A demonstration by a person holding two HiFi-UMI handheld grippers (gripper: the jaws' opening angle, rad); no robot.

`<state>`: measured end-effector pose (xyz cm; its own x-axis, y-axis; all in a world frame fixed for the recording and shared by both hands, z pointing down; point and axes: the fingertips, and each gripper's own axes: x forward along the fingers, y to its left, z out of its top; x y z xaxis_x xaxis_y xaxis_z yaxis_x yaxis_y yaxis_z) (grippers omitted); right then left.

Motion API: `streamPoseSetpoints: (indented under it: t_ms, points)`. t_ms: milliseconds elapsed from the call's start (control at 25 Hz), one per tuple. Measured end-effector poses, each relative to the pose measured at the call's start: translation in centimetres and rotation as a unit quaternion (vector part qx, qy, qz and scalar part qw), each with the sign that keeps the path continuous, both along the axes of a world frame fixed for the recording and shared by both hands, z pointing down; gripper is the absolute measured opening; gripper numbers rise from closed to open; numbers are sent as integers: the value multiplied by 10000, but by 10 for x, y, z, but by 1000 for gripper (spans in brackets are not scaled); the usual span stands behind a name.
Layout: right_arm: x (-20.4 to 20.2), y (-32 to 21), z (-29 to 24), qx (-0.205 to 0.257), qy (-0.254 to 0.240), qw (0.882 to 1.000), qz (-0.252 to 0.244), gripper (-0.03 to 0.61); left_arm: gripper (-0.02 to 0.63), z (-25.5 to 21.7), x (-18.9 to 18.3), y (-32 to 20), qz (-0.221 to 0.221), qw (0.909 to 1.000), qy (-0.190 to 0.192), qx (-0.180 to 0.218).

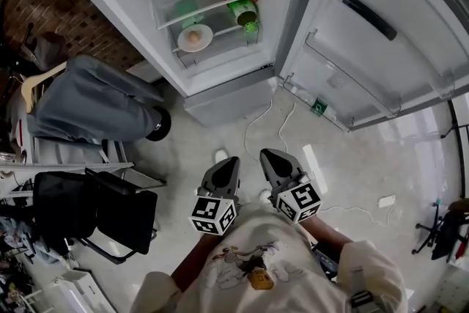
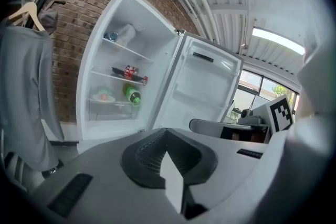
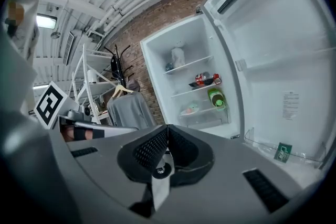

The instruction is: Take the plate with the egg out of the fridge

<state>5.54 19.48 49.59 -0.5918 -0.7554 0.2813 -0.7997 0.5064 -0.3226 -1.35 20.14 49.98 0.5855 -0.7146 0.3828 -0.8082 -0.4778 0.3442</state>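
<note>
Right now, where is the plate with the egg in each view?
Head view: plate on the lowest fridge shelf, upper middle.
Left gripper view: plate left of centre, same shelf.
Right gripper view: plate right of centre, same shelf.
Shared landmark: green bottle just right of it.

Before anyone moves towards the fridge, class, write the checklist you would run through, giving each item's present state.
1. Fridge door open: ok.
2. Plate with the egg in sight inside: ok.
3. Green bottle apart from the plate: ok.
4. Left tool and right tool open for a grasp: not ok, both shut and empty.
5. Tools near the plate: not ok, both far back.
6. Floor path free: not ok, cables lie across it.
</note>
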Motion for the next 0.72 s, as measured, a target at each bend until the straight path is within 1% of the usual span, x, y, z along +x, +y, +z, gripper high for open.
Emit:
streamPoseSetpoints:
  t_ms: [120,200,360,480,600,720]
  points:
    - [-25,-36,-10,111,46,9999,-12,8,8,-14,-17,-41,97,9999,7,137]
    - [-39,-58,-14,168,112,9998,23,8,8,-18,-28,-62,168,9997,19,160]
    - [-65,-95,-18,244,262,9993,94,8,9,-18,-53,-98,344,9991,-130,228]
    - [-83,-125,-19,233,339,9990,180,8,8,-21,-75,-129,397,9989,-60,258]
    - [-95,-150,-23,337,537,9976,264,8,8,-19,-92,-157,434,9987,17,256]
    - [-98,-166,-24,362,673,9964,372,8,8,-16,-97,-180,532,9983,40,250]
